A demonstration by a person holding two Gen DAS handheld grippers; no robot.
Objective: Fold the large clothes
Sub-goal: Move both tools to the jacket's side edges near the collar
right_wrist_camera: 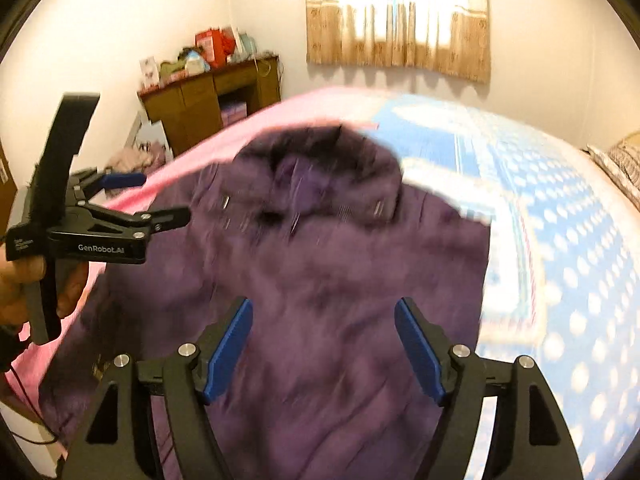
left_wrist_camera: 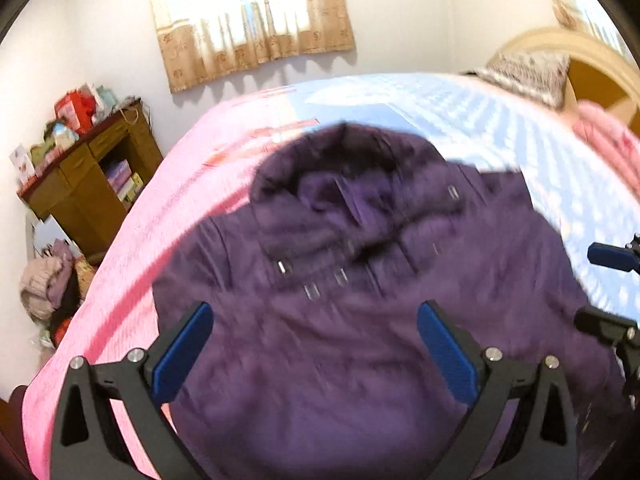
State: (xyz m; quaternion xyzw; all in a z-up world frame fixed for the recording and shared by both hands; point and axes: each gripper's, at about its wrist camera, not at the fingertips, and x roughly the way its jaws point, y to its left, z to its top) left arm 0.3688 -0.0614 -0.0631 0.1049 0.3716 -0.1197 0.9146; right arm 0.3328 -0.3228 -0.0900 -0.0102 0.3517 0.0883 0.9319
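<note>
A large dark purple hooded coat (left_wrist_camera: 340, 320) lies spread on the bed, hood at the far end, small metal fasteners near the collar; it also shows in the right wrist view (right_wrist_camera: 320, 280). My left gripper (left_wrist_camera: 316, 312) is open above the coat's lower body and holds nothing; it also shows in the right wrist view (right_wrist_camera: 160, 200), held in a hand at the coat's left side. My right gripper (right_wrist_camera: 323, 312) is open and empty above the coat's lower part; its fingers show at the right edge of the left wrist view (left_wrist_camera: 612, 256). Both views are blurred.
The bed has a pink cover (left_wrist_camera: 160, 208) on the left and a blue dotted quilt (right_wrist_camera: 560, 240) on the right. A brown cabinet (left_wrist_camera: 92, 176) with clutter stands by the wall. Pillow (left_wrist_camera: 528, 72) and headboard (left_wrist_camera: 592, 64) at far right. Curtained window (right_wrist_camera: 396, 12) behind.
</note>
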